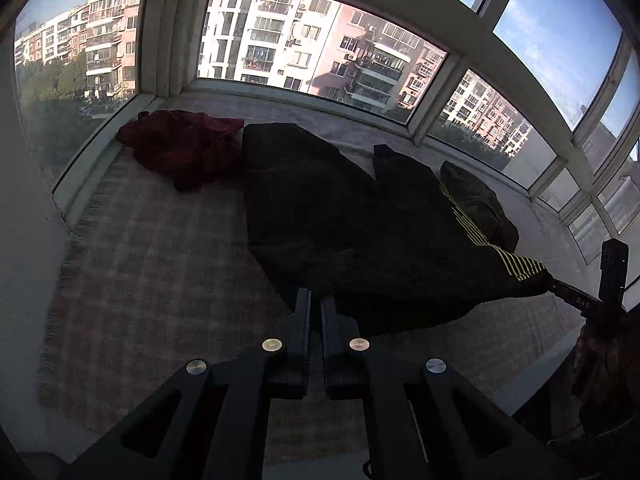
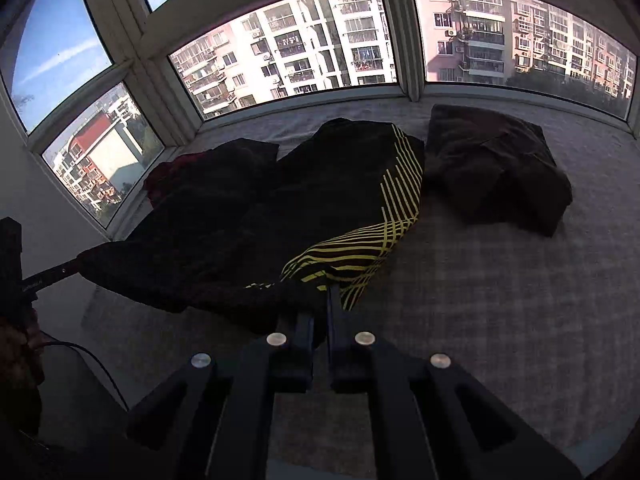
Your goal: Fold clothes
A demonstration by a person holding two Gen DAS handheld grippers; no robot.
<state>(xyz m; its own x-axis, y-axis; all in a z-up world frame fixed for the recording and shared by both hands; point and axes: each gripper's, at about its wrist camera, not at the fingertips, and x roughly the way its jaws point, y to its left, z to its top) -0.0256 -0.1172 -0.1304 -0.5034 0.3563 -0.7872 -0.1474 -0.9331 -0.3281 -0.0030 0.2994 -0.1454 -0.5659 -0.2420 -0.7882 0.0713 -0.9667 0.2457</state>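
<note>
A black garment with yellow stripes (image 1: 344,220) (image 2: 320,208) lies spread on a checked blanket (image 1: 152,264) (image 2: 500,300) in a window bay. My left gripper (image 1: 315,294) is shut on the garment's near edge. My right gripper (image 2: 320,290) is shut on the garment's near striped corner. Each gripper shows in the other's view, the right one at the far right (image 1: 560,286), the left one at the far left (image 2: 76,264); both pinch the garment's near edge and lift it a little.
A crumpled dark red garment (image 1: 180,144) lies at the back left. A folded dark brown garment (image 2: 496,164) (image 1: 476,200) sits at the right of the black one. Windows (image 1: 320,40) close the bay on three sides. The blanket's fringed edge (image 1: 60,280) is at the left.
</note>
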